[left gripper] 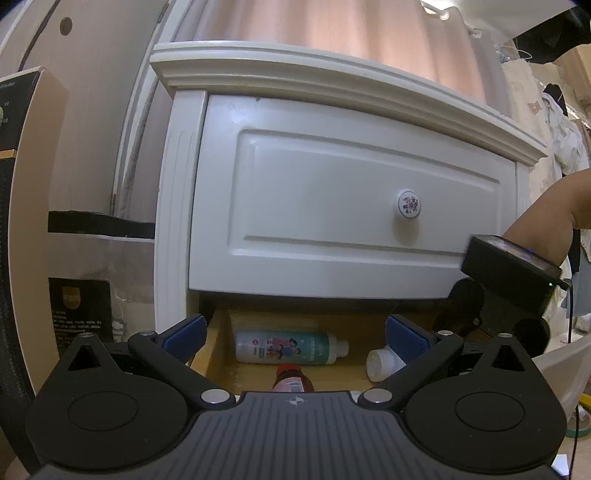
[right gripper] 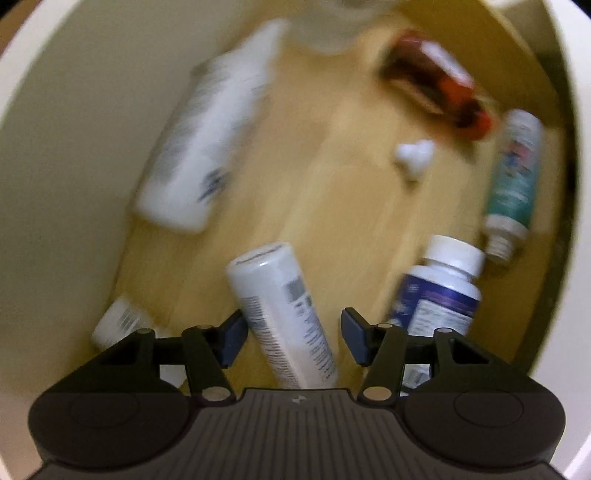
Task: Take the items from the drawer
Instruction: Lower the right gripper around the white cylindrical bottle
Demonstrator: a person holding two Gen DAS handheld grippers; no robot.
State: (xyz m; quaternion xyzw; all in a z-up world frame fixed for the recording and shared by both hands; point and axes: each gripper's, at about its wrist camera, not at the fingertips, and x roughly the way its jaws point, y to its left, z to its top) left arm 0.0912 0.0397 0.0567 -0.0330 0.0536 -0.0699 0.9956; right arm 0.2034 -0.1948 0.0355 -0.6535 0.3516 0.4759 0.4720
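Where bottles (right gripper: 284, 317) crowd, open right claw (right gripper: 293, 338).

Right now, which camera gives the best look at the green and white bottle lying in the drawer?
The left wrist view: the green and white bottle lies sharp and side-on between the open left gripper fingers. The right wrist view shows it too, but blurred, at the drawer's right edge.

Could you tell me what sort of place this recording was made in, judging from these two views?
Most likely a bedroom at home. A white nightstand-style cabinet with a floral knob stands before a pink curtain, clothes hang at the right, and its open lower drawer holds medicine-type bottles.
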